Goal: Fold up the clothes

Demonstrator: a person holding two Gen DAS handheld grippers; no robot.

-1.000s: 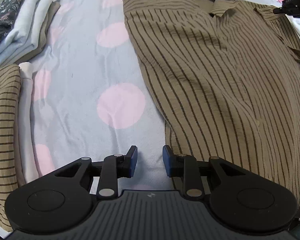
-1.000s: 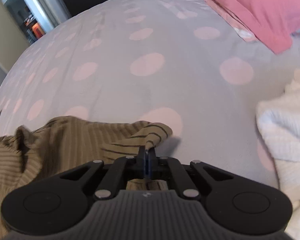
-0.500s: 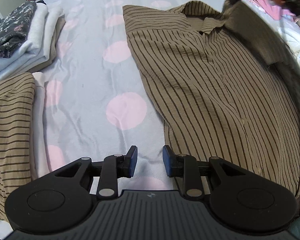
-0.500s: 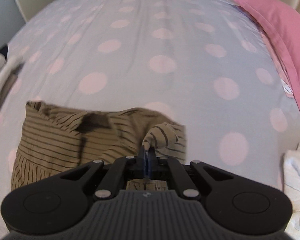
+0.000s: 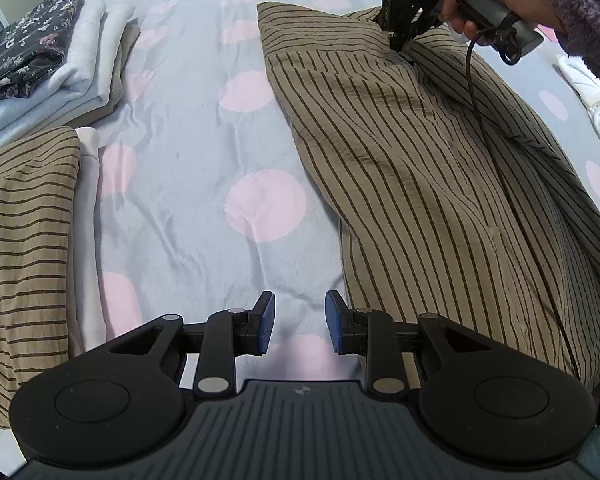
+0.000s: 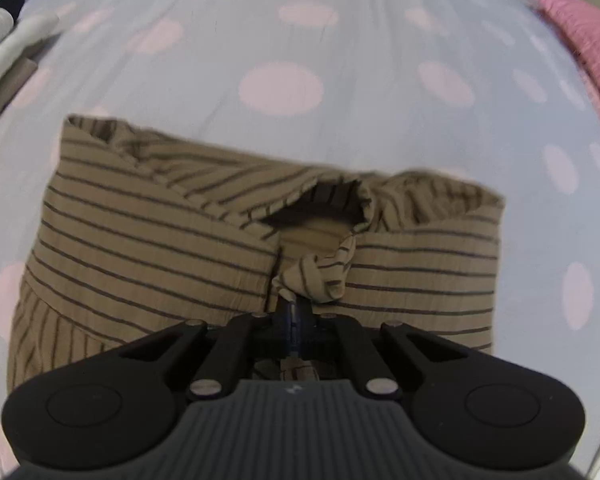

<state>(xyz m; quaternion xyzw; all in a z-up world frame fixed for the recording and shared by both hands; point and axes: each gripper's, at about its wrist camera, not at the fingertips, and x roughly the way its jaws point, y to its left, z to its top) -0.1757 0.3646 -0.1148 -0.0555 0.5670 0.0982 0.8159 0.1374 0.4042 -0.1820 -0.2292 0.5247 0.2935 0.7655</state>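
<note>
Both differ: left gripper hangs parted and empty; right gripper, jaws opening, pinches the striped shirt.

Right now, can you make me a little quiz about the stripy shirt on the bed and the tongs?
1. True or false: the left tongs grip the striped shirt.
2. What do the opening right tongs pinch?
3. What sits on top of the folded pile? A) floral garment B) pink pillow C) white knit

Key: 1 false, they hang open over the spotted bedsheet; 2 a bunched shirt edge; 3 A.
</note>
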